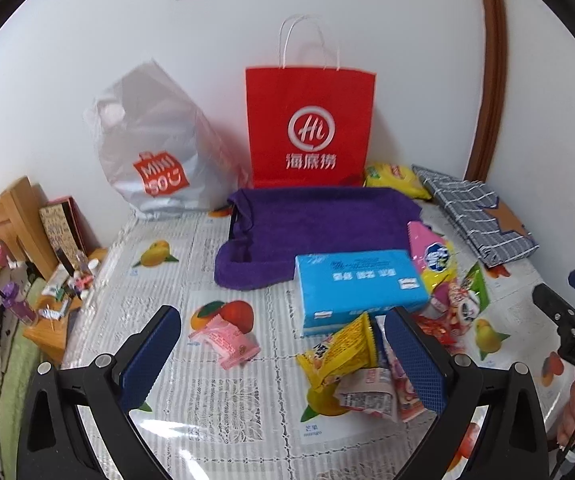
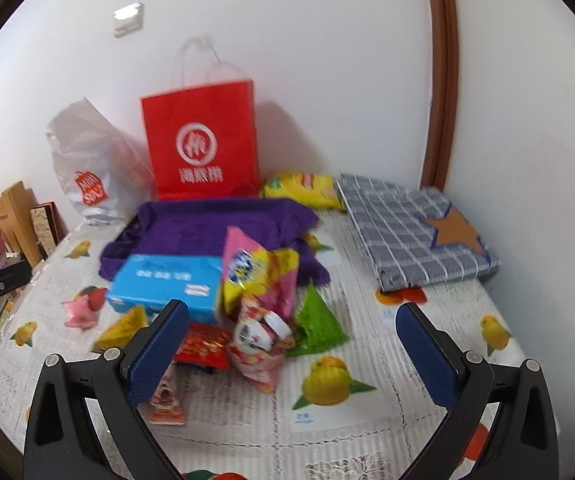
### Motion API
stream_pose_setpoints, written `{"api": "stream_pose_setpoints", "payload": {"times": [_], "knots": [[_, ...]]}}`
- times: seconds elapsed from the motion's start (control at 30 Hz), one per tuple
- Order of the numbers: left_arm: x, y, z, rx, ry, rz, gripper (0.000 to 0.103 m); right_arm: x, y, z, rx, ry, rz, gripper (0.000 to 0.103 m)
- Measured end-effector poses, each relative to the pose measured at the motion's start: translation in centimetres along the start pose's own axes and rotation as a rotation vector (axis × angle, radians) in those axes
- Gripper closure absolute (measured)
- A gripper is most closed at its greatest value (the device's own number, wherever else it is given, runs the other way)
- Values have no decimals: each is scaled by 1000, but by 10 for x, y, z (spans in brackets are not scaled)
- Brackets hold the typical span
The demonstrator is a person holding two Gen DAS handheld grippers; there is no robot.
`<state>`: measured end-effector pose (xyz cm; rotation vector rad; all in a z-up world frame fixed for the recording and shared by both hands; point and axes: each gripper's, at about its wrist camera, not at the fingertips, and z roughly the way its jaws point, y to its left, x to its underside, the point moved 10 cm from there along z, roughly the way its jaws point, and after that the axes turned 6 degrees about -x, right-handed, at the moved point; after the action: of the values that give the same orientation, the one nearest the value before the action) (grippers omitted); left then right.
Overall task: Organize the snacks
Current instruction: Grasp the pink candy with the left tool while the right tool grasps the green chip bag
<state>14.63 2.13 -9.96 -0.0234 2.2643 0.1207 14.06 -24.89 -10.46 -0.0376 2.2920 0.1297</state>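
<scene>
Presently, left wrist view: my left gripper (image 1: pixel 283 354) is spread wide, nothing between the pads, above the fruit-print tablecloth (image 1: pixel 215 408). Landmark = blue tissue box (image 1: pixel 359 286). Pink snack packet (image 1: pixel 225 340) lies alone to the box's near-left. Yellow snack packet (image 1: pixel 341 354) sits just in front of the box, by my right-hand finger (image 1: pixel 415 360). Pink-yellow bag (image 1: pixel 433 256) touches the box's right end. Purple towel (image 1: pixel 315 216) is behind the box; red paper bag (image 1: pixel 311 124) stands further back at the wall.

Right wrist view (some blur): my right gripper (image 2: pixel 292 354) also wide apart, empty. Snack heap w/ a pink-white packet (image 2: pixel 259 344) and green packet (image 2: pixel 317 320) lies to the right of and in front of the tissue box (image 2: pixel 167 280). Checked cloth (image 2: pixel 411 228) is well right of it.
</scene>
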Motion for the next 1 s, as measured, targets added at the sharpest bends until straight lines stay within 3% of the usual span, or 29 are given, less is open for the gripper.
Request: {"api": "stream_pose_setpoints", "payload": {"times": [0.23, 0.47, 0.73, 1.0], "knots": [[14, 4, 40, 15, 60, -18, 1, 29, -31, 45, -8, 133, 81, 13], [16, 8, 67, 6, 93, -23, 1, 42, -47, 92, 9, 205, 105, 37], [10, 20, 84, 1, 103, -42, 1, 43, -46, 136, -80, 257, 99, 38], [29, 44, 104, -56, 173, -66, 1, 55, -44, 166, -151, 324, 115, 38]]}}
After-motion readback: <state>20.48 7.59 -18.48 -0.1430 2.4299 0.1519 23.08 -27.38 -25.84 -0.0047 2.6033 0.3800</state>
